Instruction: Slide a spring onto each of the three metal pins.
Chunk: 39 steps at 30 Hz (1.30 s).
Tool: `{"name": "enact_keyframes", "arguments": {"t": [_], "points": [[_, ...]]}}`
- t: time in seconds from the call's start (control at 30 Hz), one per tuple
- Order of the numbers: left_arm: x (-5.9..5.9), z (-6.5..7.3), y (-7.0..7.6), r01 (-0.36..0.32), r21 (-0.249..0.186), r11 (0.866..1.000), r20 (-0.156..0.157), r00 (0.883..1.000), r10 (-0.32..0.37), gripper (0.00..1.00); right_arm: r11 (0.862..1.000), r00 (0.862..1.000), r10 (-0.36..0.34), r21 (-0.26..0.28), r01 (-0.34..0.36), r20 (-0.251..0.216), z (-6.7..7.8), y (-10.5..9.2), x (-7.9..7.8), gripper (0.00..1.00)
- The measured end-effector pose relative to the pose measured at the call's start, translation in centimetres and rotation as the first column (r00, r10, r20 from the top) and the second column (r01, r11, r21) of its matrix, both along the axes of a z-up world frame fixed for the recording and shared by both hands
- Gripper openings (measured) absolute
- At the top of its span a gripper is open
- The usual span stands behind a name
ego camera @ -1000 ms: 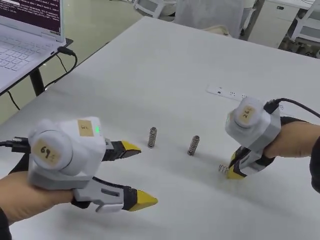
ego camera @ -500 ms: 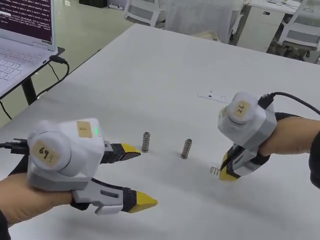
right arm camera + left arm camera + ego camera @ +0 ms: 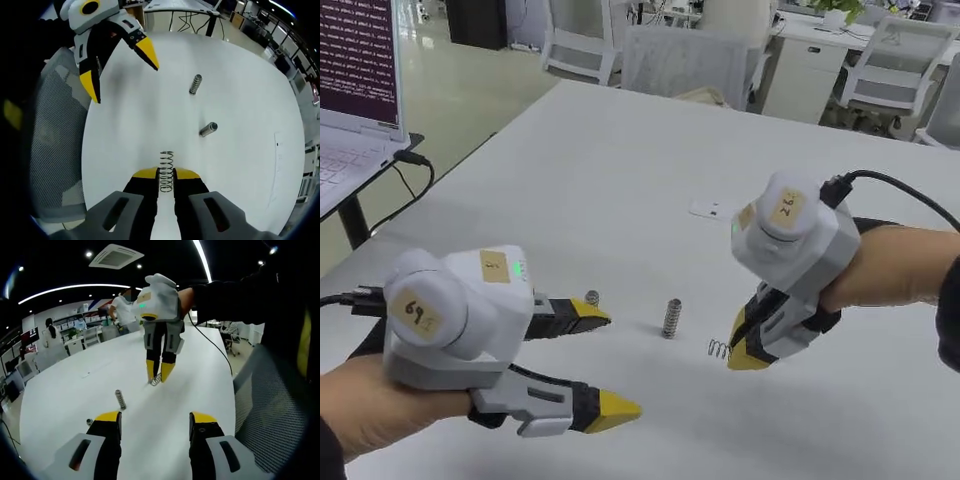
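Observation:
Two short metal pins stand on the white table, each with a spring on it: one (image 3: 672,317) (image 3: 120,399) (image 3: 208,129) in the middle, the other (image 3: 592,297) (image 3: 90,421) (image 3: 195,84) just behind the upper finger of my left gripper. My left gripper (image 3: 605,360) (image 3: 155,419) (image 3: 120,72) is open with nothing between its fingers. My right gripper (image 3: 748,352) (image 3: 166,174) (image 3: 160,371) is shut on a loose spring (image 3: 718,348) (image 3: 166,177) (image 3: 156,380), which sticks out from its tips just above the table, right of the middle pin.
An open laptop (image 3: 355,90) sits on a stand at the far left, its cable hanging down. A small white strip (image 3: 708,209) lies farther back on the table (image 3: 620,180). Office chairs (image 3: 680,55) stand beyond the far edge. A black cable trails from the right gripper.
The head camera has tilted up. My left gripper has edged forward, so its upper finger now hides the base of the nearer pin. The right gripper, still holding the spring, sits slightly closer to the pins.

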State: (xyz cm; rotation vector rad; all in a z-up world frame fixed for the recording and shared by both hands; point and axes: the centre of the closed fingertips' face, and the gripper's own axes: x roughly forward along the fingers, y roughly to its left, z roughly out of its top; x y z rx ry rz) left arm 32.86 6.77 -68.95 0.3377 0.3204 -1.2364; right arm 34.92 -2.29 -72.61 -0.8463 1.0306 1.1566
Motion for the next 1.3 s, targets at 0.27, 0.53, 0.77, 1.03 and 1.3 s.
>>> {"name": "enact_keyframes", "arguments": {"t": [0.27, 0.53, 0.77, 1.03, 1.3], "points": [[0.3, 0.4, -1.5, 0.037, -0.002, 0.999, -0.006, 0.999, -0.037, 0.44, 0.999, 0.999, 0.030, 0.020, -0.030, 0.011, 1.3, 1.0, -0.9, 0.08], [-0.1, 0.6, -3.4, 0.074, -0.009, 0.997, -0.017, 0.997, -0.074, 0.40, 0.998, 0.998, 0.063, 0.013, -0.064, 0.017, 1.7, 1.5, -1.7, 0.08], [-0.3, 0.6, -4.5, 0.103, -0.003, 0.995, -0.012, 0.995, -0.103, 0.36, 0.996, 0.996, 0.085, 0.017, -0.085, 0.015, 2.0, 2.0, -2.3, 0.08], [-0.3, 0.6, -5.4, 0.119, -0.006, 0.993, -0.008, 0.993, -0.119, 0.30, 0.994, 0.994, 0.106, 0.020, -0.107, 0.012, 1.9, 2.4, -2.8, 0.08], [-0.5, 0.8, -5.8, 0.138, -0.007, 0.990, 0.001, 0.990, -0.138, 0.24, 0.992, 0.992, 0.123, 0.027, -0.124, 0.015, 2.2, 2.9, -3.1, 0.08]]}}
